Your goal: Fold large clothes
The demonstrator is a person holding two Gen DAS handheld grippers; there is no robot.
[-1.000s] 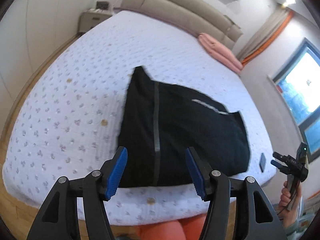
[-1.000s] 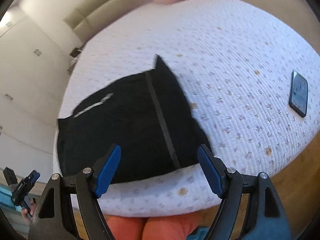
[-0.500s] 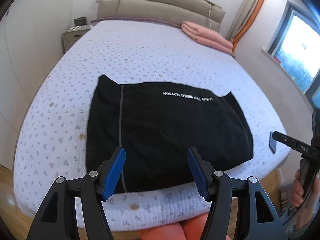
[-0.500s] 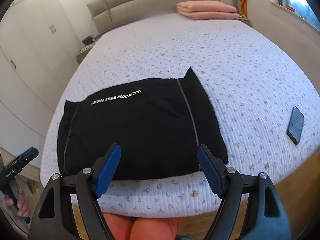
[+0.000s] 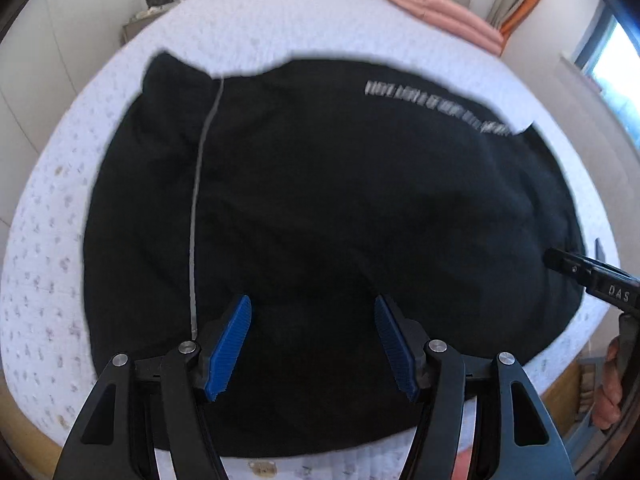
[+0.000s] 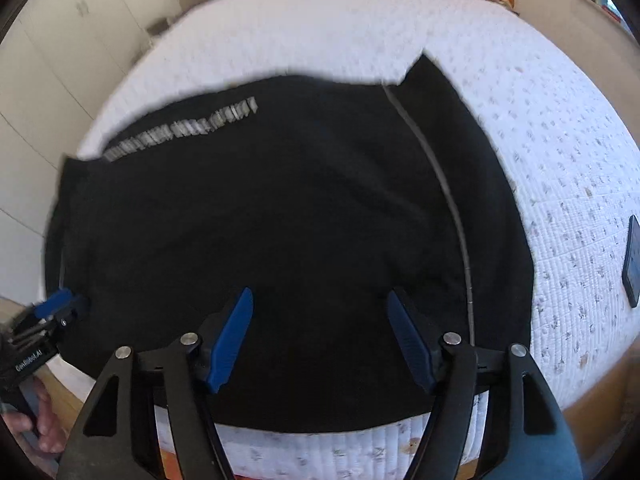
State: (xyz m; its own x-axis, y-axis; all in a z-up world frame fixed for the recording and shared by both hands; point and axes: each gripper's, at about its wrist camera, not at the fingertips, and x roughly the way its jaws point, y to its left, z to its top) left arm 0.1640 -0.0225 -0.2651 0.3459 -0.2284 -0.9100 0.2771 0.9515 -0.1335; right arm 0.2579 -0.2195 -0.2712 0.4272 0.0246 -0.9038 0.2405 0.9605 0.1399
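Observation:
A large black garment point(image 5: 328, 208) with a grey side stripe and white lettering lies flat on the white quilted bed point(image 5: 48, 208); it also shows in the right wrist view point(image 6: 280, 216). My left gripper point(image 5: 312, 344) is open and empty, close above the garment's near edge. My right gripper point(image 6: 320, 340) is open and empty, also low over the near edge. The right gripper's tip shows at the right of the left wrist view point(image 5: 576, 268), and the left gripper shows at the left of the right wrist view point(image 6: 48, 312).
A dark phone point(image 6: 633, 260) lies on the bed to the right of the garment. Folded pink bedding point(image 5: 444, 16) sits at the headboard end. A nightstand point(image 5: 148, 20) and wardrobe doors point(image 6: 60, 52) stand on the left. Wooden floor borders the bed.
Both grippers have moved down and forward toward the garment, which now fills most of each view. Both stay open.

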